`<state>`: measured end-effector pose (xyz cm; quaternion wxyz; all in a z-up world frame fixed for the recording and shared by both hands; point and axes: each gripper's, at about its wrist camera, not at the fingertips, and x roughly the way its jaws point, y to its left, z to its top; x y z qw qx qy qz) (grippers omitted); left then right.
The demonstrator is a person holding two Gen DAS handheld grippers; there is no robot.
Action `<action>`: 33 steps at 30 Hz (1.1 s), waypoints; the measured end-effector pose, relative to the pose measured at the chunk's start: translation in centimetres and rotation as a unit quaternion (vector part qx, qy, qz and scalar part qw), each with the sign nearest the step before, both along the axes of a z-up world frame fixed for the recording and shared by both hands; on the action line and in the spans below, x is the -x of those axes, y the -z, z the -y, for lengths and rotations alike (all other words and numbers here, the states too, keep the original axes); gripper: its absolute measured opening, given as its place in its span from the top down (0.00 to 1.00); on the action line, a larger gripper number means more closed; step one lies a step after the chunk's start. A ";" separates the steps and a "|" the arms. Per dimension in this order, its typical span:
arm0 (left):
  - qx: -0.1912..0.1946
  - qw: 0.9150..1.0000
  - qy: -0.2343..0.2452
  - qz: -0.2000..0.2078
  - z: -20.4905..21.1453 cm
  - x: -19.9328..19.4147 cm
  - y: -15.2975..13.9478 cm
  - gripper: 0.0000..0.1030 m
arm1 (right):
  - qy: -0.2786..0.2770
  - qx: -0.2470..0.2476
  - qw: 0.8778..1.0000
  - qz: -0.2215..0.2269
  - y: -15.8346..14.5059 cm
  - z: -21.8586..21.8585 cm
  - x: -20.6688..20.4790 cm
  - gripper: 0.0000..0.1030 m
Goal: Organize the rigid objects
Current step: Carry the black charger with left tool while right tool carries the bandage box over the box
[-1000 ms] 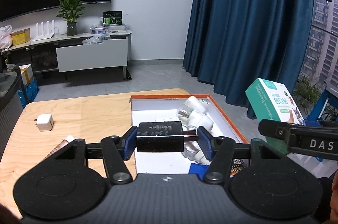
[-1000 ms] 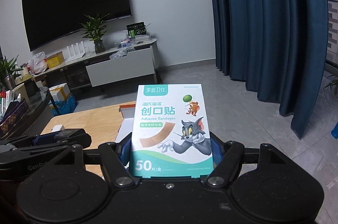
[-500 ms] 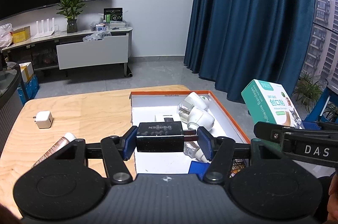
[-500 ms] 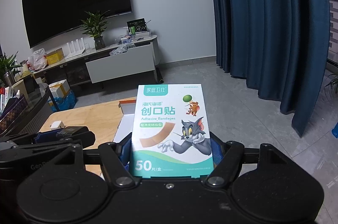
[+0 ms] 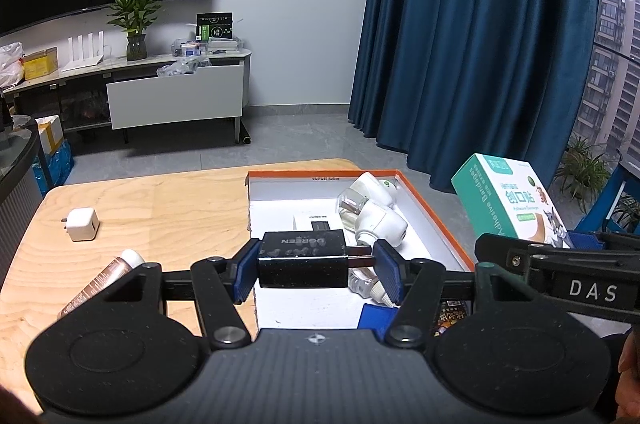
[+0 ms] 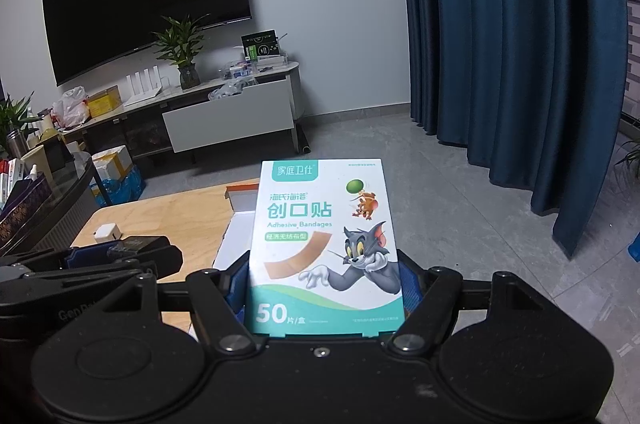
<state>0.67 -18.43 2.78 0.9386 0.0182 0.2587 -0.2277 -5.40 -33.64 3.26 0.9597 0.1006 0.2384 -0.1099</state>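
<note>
Both hands are loaded and held over the near end of the wooden table. The left gripper is clamped on a black charger, its long axis lying crosswise between the blue pads, prongs pointing toward the three o'clock pad. The open orange-rimmed box lies straight ahead at twelve o'clock and below the charger, so I'd judge the left hand the nearer one to drop its load: a short move forward and down would set the charger on the bare white floor of the box, short of the white plug-in units crowding its one o'clock side. The right gripper grips a bandage carton by its lower sides, long axis upright and tilted away; it hangs off the table's edge, at about three o'clock from the left one. The left camera alone shows the box's contents, a white adapter at ten o'clock and a brown tube at nine. The right camera has the carton blocking nearly all of the box, showing only a corner of its rim.
</note>
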 end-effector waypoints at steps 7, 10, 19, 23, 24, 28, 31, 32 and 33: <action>-0.002 1.000 0.000 -0.005 0.1 -0.4 0.3 0.41 | -0.002 0.002 1.000 -0.005 0.5 0.2 -0.4 0.19; -0.003 1.000 -0.001 -0.009 0.2 -0.8 0.5 0.41 | 0.000 0.002 1.000 -0.009 0.7 0.5 -0.7 0.19; 0.000 1.000 0.002 -0.027 0.5 -2.5 1.1 0.41 | 0.005 0.003 1.000 -0.029 1.8 1.0 -2.6 0.19; -0.001 0.999 0.007 -0.035 0.8 -3.5 1.5 0.41 | 0.011 -0.002 0.999 -0.037 2.4 1.6 -3.5 0.19; -0.001 0.999 0.008 -0.037 0.8 -3.7 1.6 0.41 | 0.012 -0.003 0.999 -0.039 2.5 1.7 -3.7 0.19; 0.000 0.999 0.012 -0.048 1.0 -4.6 1.7 0.41 | 0.015 -0.007 0.999 -0.048 2.7 1.7 -4.5 0.19; -0.002 0.998 0.015 -0.060 1.2 -5.3 1.8 0.41 | 0.017 -0.010 0.998 -0.052 2.6 1.8 -5.1 0.19; -0.003 0.998 0.016 -0.063 1.4 -5.6 1.8 0.41 | 0.018 -0.010 0.998 -0.054 2.6 1.8 -5.3 0.19; -0.004 0.998 0.017 -0.064 1.5 -5.8 1.7 0.41 | 0.020 -0.010 0.998 -0.056 2.6 1.9 -5.5 0.19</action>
